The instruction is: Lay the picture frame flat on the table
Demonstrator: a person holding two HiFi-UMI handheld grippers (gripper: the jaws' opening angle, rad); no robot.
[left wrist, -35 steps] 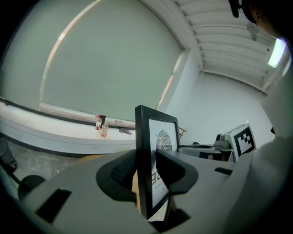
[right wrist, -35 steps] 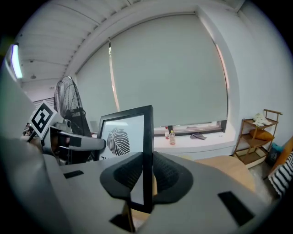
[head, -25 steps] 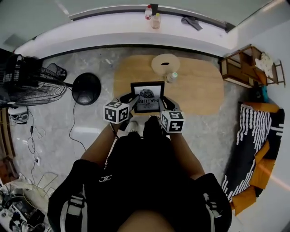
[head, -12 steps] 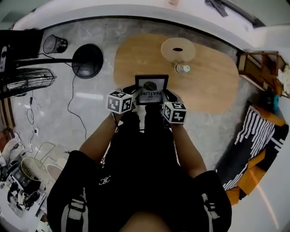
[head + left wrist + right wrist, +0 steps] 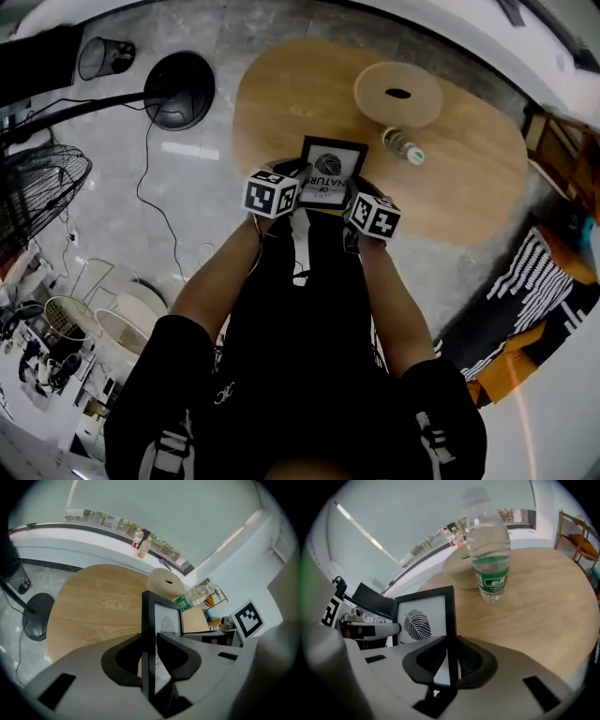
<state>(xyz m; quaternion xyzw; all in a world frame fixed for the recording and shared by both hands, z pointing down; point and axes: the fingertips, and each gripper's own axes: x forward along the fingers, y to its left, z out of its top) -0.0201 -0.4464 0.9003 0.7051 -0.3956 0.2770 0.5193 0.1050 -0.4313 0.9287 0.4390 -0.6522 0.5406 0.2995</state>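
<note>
A black picture frame with a leaf print stands upright near the front edge of the oval wooden table. My left gripper is at the frame's left edge. In the left gripper view the frame runs edge-on between the closing jaws of that gripper, and both pads touch it. My right gripper holds the frame's right edge. The right gripper view shows that edge of the frame clamped between the right gripper's ribbed pads.
A clear water bottle with a green label stands just behind the frame to the right. A round pale disc lies at the table's far side. A fan base and cables sit on the floor to the left.
The head view has swung and moved over the table. Both grippers have stayed at the frame's two sides, and the frame still stands upright.
</note>
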